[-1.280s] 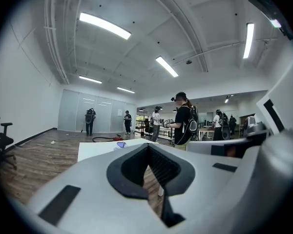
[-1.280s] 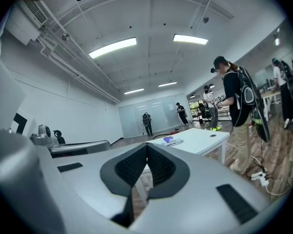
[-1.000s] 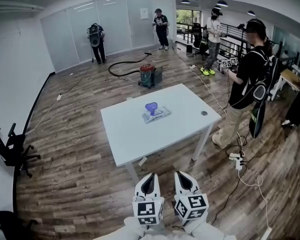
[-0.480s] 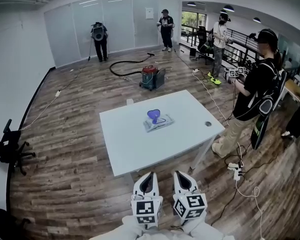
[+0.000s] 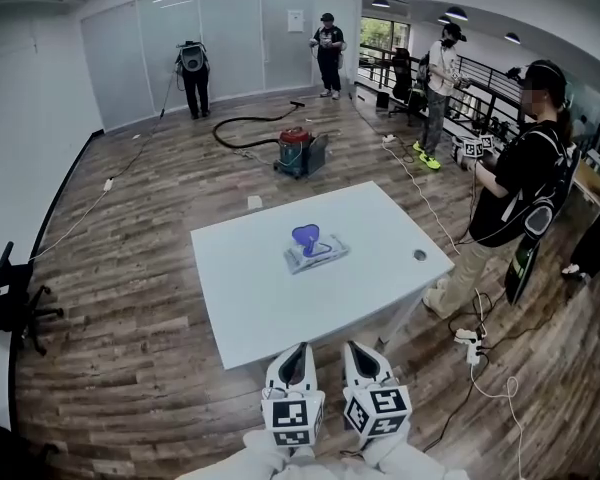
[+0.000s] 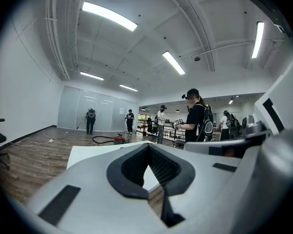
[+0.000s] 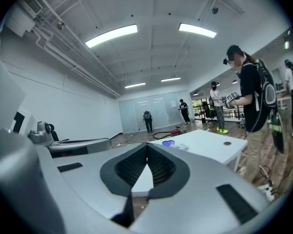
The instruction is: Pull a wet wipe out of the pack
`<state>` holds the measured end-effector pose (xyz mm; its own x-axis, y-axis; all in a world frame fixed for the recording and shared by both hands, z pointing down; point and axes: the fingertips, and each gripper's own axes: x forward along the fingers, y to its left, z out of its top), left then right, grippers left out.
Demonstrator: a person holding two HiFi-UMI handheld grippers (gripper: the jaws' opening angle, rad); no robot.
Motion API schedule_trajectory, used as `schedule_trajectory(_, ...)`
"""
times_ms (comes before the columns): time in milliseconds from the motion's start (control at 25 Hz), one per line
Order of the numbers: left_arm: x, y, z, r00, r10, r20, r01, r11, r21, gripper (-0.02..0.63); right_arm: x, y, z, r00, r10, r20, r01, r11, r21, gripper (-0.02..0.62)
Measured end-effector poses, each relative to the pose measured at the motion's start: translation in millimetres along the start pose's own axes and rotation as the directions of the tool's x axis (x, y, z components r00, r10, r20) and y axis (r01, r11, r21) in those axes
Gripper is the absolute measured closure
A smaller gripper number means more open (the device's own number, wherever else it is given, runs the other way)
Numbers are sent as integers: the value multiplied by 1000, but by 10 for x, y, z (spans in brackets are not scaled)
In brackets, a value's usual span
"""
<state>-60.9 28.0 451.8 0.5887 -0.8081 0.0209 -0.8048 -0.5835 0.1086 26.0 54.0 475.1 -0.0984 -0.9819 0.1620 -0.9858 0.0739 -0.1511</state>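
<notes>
I am holding both sets of jaws pressed together at their tips, with nothing pinched in either. Through the gap behind the tips I am seeing only bench top and floor. The left gripper (image 5: 300, 353) and the right gripper (image 5: 358, 351) are hanging side by side close to my body, both pointing toward 12 o'clock, short of the near edge of the white bench (image 5: 250, 308).

Beyond that edge, the wet wipe pack (image 5: 316, 251) is lying flat near the middle of the bench, well apart from both grippers. From the left jaws it is sitting almost dead on 12 o'clock; from the right jaws it is nearer 11 o'clock. In the right gripper view it is showing just to the right of the jaw tips (image 7: 178, 145). In the left gripper view I am not finding it at all.

Its long axis is running roughly 9 to 3 o'clock, the right end tipped a little away from me. A blue flap (image 5: 304, 235) is standing up at its far left part. I am taking that for the raised lid, and it is too small to tell whether a wipe is poking out.

I am judging the two grippers about equally far off, with the left better lined up.
</notes>
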Motion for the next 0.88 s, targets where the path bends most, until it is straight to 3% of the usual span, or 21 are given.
schedule_trajectory(880, 488, 154, -140, 999, 13, -38, -13, 1000, 20, 606, 514, -264, -28, 1000, 7, -25, -7, 1000, 10, 586)
